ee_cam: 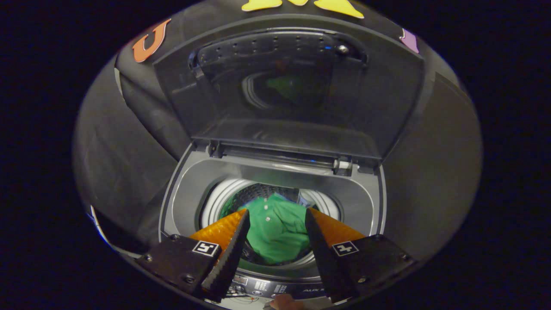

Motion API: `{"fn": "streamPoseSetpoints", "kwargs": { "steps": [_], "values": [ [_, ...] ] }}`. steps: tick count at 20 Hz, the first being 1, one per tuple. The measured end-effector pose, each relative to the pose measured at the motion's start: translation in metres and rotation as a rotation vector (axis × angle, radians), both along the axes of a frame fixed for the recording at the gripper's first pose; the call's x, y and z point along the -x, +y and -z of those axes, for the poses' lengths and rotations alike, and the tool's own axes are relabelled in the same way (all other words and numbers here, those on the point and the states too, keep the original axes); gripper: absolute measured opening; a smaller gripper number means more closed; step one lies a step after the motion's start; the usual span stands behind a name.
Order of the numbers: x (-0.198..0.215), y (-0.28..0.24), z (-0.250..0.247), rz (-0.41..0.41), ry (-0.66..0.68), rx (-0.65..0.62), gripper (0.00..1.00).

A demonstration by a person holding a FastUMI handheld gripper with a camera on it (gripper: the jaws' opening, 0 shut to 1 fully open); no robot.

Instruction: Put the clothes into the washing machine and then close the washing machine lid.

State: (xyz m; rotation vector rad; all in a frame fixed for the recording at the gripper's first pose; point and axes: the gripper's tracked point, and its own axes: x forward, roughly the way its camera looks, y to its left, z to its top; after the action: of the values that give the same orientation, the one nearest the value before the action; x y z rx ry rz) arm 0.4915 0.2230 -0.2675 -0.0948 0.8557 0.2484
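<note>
Green shirt [275, 230] in drum [224, 196]; hand-held gripper [277, 215] open above.

Laundry booth: open-lidded washing machine [275, 202], black cloth wall [430, 172].

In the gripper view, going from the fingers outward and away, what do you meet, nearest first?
Open fingers → control panel → green shirt in the drum → lid hinge → raised lid → black cloth wall.

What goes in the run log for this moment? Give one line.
gripper: open, above drum | green shirt: lying in drum, released | lid: up | next: close lid
</note>
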Motion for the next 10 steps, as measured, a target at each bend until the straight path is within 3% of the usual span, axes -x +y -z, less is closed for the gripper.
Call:
{"fn": "streamPoseSetpoints", "kwargs": {
  "steps": [10],
  "values": [
    [0.007, 0.011, -0.044, -0.051, -0.065, -0.044, 0.81]
  ]
}}
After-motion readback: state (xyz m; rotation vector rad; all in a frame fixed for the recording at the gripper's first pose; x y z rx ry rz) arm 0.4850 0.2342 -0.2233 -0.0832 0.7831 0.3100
